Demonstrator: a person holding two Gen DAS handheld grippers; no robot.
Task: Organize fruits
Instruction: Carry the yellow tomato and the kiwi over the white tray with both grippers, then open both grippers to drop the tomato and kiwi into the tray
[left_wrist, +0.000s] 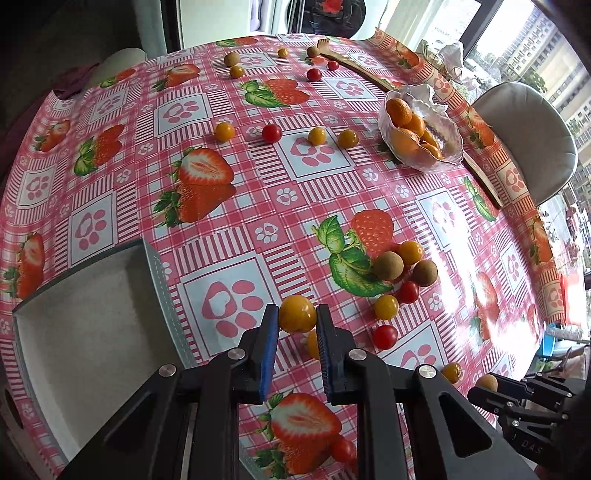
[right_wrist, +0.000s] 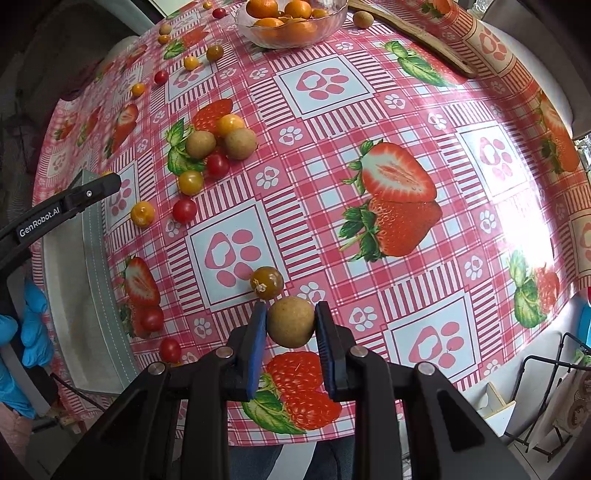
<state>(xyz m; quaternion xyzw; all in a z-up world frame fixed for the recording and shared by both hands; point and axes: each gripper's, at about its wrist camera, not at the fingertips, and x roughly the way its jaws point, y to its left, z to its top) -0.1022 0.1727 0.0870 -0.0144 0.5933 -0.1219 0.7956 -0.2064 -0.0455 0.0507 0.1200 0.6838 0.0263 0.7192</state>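
My left gripper (left_wrist: 296, 320) is shut on a yellow cherry tomato (left_wrist: 297, 314), held just above the tablecloth beside the white tray (left_wrist: 92, 314) at the left. My right gripper (right_wrist: 290, 323) is shut on a tan longan (right_wrist: 290, 322) near the table's front edge; an olive-yellow tomato (right_wrist: 267, 282) lies just beyond it. A cluster of longans, yellow and red tomatoes (left_wrist: 400, 273) lies mid-table and also shows in the right wrist view (right_wrist: 214, 147). A glass bowl of oranges (left_wrist: 419, 136) stands at the far right.
More small fruits are scattered at the far side (left_wrist: 273, 133) and near the front edge (left_wrist: 452, 372). A wooden stick (left_wrist: 484, 177) lies along the right edge. A grey chair (left_wrist: 532, 133) stands beyond it. The left gripper's arm (right_wrist: 62, 206) reaches over the tray (right_wrist: 92, 295).
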